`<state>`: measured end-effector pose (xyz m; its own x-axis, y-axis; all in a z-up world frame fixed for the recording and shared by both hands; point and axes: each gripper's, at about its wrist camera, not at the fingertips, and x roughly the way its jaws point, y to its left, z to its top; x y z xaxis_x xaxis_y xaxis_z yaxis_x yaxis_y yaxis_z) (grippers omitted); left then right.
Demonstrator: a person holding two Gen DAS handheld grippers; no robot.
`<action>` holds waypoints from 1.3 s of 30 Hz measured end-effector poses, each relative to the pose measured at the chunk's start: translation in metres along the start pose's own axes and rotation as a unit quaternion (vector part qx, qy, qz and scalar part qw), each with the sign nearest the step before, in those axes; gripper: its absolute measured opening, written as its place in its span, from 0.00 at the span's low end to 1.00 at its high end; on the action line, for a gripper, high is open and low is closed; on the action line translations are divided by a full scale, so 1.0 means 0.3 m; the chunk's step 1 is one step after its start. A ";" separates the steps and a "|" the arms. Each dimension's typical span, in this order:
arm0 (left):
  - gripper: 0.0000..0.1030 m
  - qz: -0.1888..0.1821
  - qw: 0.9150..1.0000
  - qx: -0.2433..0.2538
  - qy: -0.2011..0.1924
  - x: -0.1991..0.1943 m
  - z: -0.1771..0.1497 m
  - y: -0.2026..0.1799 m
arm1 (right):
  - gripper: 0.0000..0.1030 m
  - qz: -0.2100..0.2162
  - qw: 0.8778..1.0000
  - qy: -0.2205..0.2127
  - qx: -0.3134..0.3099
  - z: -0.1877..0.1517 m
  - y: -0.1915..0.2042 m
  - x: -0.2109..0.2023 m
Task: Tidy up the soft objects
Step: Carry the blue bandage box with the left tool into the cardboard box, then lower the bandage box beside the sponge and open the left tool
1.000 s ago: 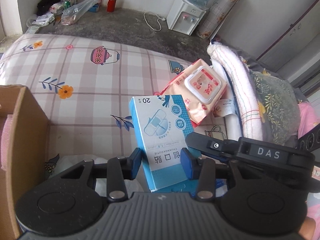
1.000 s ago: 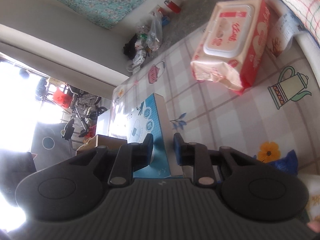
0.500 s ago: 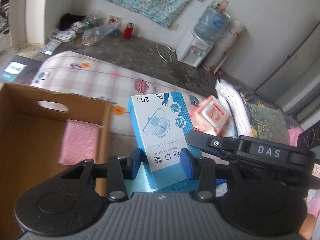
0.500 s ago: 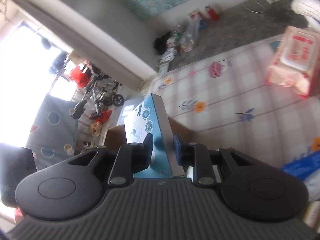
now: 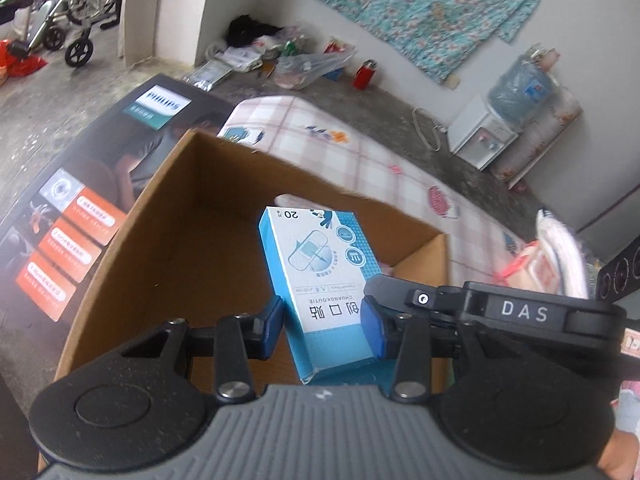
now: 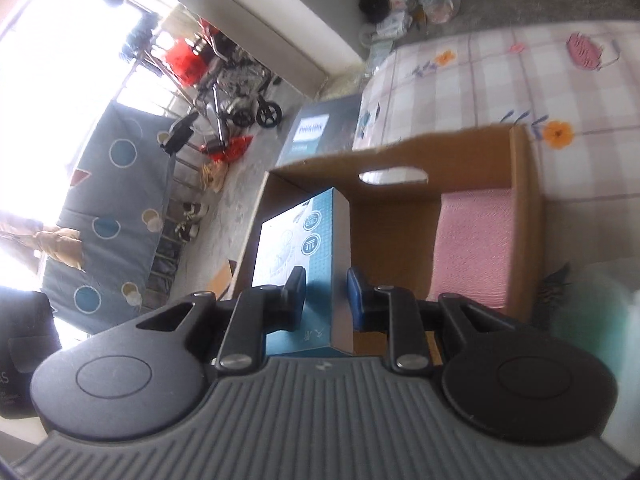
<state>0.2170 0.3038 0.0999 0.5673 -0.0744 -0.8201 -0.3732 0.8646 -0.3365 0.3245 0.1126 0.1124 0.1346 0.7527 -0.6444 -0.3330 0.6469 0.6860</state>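
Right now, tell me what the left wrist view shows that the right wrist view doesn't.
Left wrist only: the water dispenser, the red bottle, the wipes pack on the bed, and the right gripper reaching in from the side.
Right wrist only: the pink cloth lying in the carton, the carton's handle hole, and the bright window.
Both: the blue box, which both grippers hold over the open carton, the checked bed and the wheelchair.

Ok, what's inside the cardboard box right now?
A folded pink cloth lies along one wall of the cardboard box. The blue bandage box, held above by both grippers, hides part of the floor, so anything beneath it can't be seen.
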 end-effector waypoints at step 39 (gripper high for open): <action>0.38 0.044 0.993 -0.022 0.111 0.526 0.099 0.129 | 0.21 0.035 0.999 -0.030 0.000 0.009 -0.160 -0.118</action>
<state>0.3139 0.3405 -0.0287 0.3570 -0.1117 -0.9274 -0.4481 0.8507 -0.2749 0.3383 0.0553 0.1031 0.1667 0.8019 -0.5737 -0.3431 0.5927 0.7287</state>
